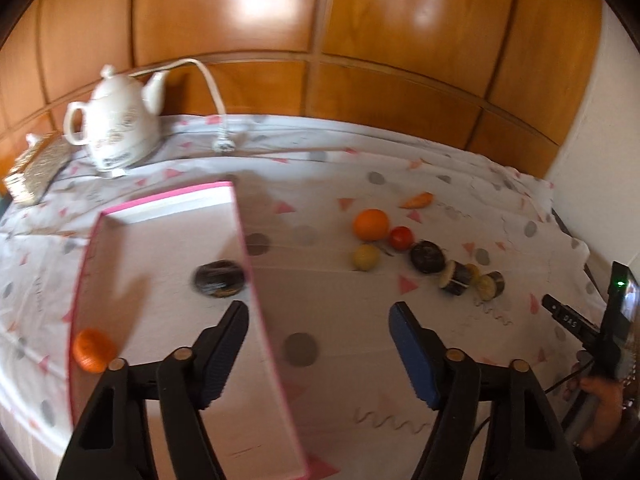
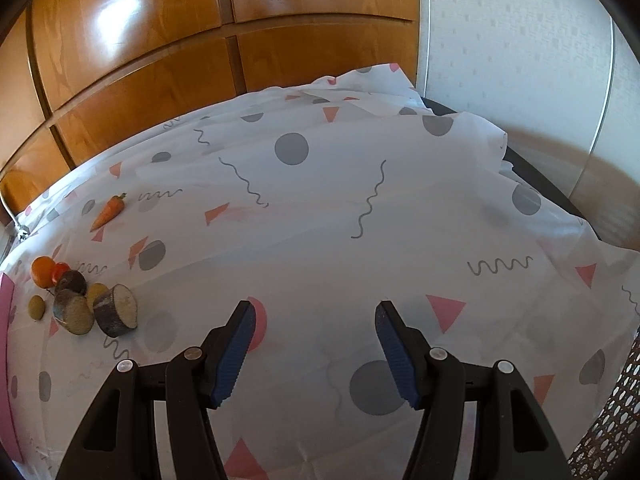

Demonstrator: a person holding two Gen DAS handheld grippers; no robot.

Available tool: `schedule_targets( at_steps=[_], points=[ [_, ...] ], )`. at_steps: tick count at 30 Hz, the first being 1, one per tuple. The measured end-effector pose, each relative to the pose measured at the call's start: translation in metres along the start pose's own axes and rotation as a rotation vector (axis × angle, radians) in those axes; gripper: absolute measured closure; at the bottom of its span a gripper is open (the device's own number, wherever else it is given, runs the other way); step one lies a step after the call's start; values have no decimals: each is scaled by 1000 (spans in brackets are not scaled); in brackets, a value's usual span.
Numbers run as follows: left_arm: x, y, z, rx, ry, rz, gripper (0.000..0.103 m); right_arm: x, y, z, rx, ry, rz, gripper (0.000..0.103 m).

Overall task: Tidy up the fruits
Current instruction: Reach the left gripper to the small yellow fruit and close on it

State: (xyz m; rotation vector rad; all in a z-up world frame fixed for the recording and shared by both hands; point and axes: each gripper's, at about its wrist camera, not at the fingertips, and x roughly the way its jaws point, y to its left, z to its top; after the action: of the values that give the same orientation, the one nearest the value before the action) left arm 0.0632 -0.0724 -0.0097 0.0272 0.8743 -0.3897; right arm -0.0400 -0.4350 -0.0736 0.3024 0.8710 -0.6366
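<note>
Inside the pink-rimmed white cardboard box [image 1: 160, 240] lie a dark purple round fruit [image 1: 219, 279] and a small orange fruit [image 1: 93, 350], while left gripper [image 1: 318, 320] and right gripper [image 2: 315, 322] hover open, empty, above the patterned white tablecloth [image 2: 360, 220]

From my feed, the table [image 2: 320, 216] is draped in a white cloth [image 1: 320, 184] printed with grey dots, pink triangles and grey squiggles. Right behind the table I see glossy orange-brown wood panelling [image 1: 280, 20] divided into rectangular panels, with bright patches of light glaring off it. To the right of the table a pale wall [image 2: 512, 40] with a faint small pattern rises, carrying a thin vertical strip. At the table's back left corner stand a white teapot-style kettle [image 1: 116, 120] and its white cord [image 1: 208, 80], running up against the panelling. A woven mat [image 1: 36, 172] lies beside the kettle.
</note>
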Motion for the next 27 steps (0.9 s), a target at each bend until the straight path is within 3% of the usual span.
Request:
schedule_targets(
  at_steps=[7,15,27],
  points=[
    [40,-23,14,35,59,-59,56,4,-1,1,-6,2,-6,40],
    [95,-33,30,7,147,-73,59,7,-2,1,-9,5,-9,40],
    [145,-43,39,-11,189,-53,65,15,-6,0,2,22,-11,40]
  ],
)
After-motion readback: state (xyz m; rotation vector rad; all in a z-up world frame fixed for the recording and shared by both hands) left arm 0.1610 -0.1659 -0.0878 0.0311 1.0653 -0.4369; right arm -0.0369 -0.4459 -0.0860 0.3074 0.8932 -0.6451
